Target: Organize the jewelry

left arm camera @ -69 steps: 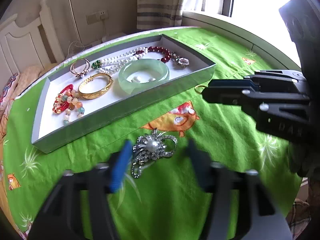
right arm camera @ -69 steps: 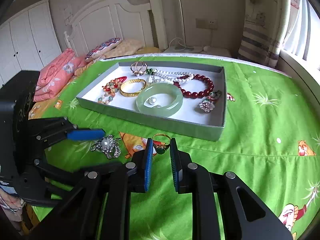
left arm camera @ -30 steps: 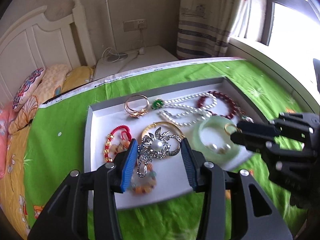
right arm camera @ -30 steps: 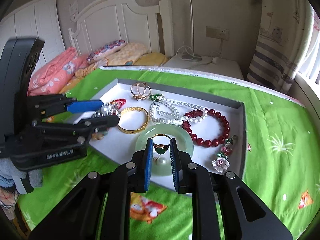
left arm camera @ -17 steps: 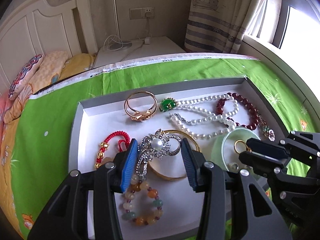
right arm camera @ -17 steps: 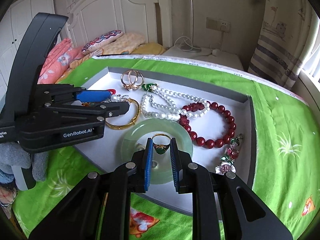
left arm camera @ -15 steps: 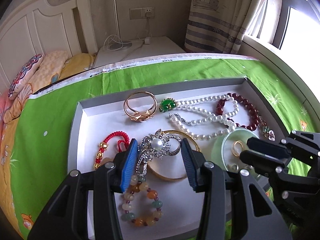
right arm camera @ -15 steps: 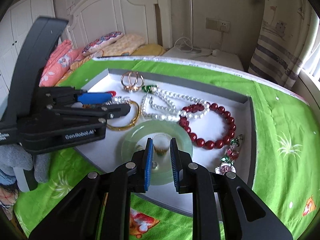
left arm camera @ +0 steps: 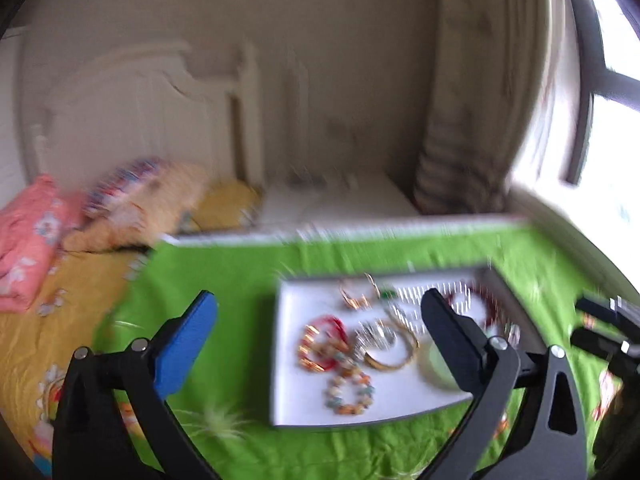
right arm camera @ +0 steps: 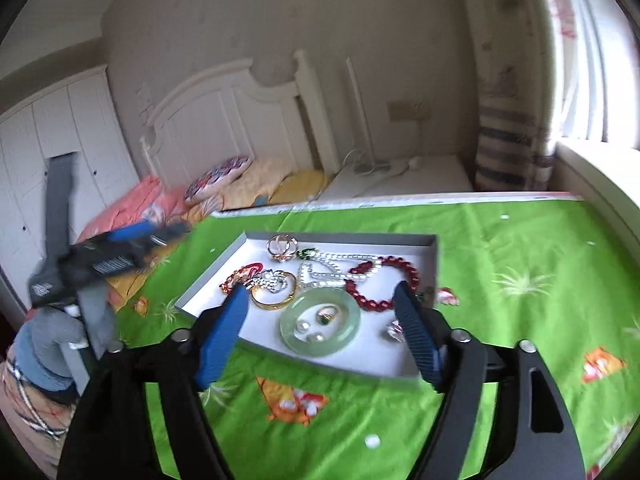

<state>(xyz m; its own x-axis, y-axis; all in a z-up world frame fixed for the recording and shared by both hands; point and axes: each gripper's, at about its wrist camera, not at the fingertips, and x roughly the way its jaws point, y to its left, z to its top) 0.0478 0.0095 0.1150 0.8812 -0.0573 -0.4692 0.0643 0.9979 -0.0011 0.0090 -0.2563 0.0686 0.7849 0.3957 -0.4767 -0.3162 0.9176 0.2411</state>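
Right gripper [right arm camera: 320, 332] jaws opening, wide apart, nothing between the pads. Left gripper [left arm camera: 320, 332] same: opening, spread wide, empty. Both sit above the near edge of the grey tray [right arm camera: 336, 237] on the green cloth [right arm camera: 520, 248]. Gold ring with green stone [right arm camera: 328, 315] lies inside the jade bangle [right arm camera: 320, 325], next to loose pearls. Silver brooch [right arm camera: 272, 280] rests on the gold bangle [right arm camera: 276, 298]. Left gripper body carries a white label, text too blurred to read. Left wrist view heavily motion-blurred.
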